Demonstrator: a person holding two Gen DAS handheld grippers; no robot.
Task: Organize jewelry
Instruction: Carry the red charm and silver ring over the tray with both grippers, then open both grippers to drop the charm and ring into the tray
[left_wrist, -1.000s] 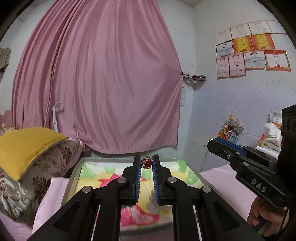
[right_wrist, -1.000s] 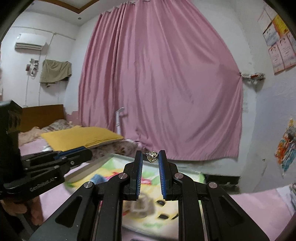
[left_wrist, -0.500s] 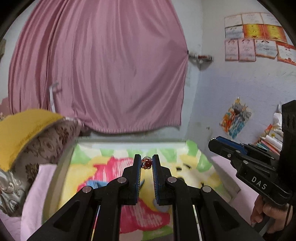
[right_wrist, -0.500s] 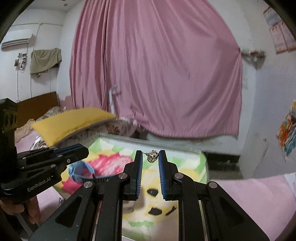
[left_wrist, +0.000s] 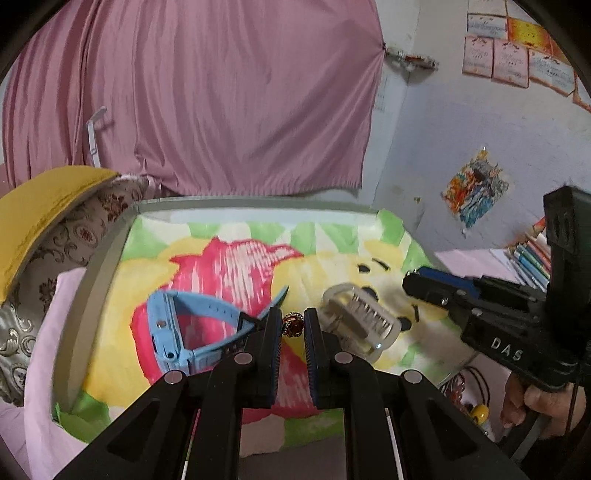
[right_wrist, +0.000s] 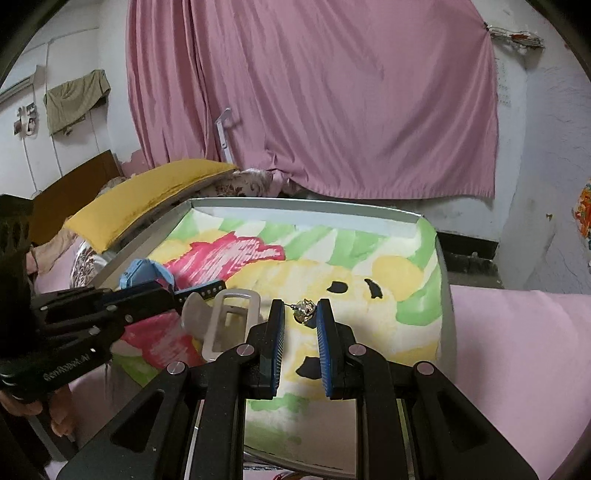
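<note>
My left gripper (left_wrist: 293, 323) is shut on a small red and gold earring (left_wrist: 293, 325), held above the tray's colourful cartoon cloth (left_wrist: 229, 266). My right gripper (right_wrist: 301, 312) is shut on a small silver earring (right_wrist: 304, 309), above the same cloth (right_wrist: 369, 273). A clear plastic jewelry box (left_wrist: 360, 321) lies on the cloth just right of the left fingertips; in the right wrist view it (right_wrist: 229, 325) sits left of my right gripper. A blue watch with a strap (left_wrist: 192, 332) lies left of the box.
The cloth lies in a grey-rimmed tray (left_wrist: 96, 280) on a pink bed. A yellow pillow (left_wrist: 40, 214) and a floral pillow (left_wrist: 66, 240) lie at the left. A pink curtain (left_wrist: 221, 103) hangs behind. Books (left_wrist: 532, 258) stand at the right.
Both grippers have tilted down and come lower over the tray, each still holding its earring. The watch and the clear box have come into view.
</note>
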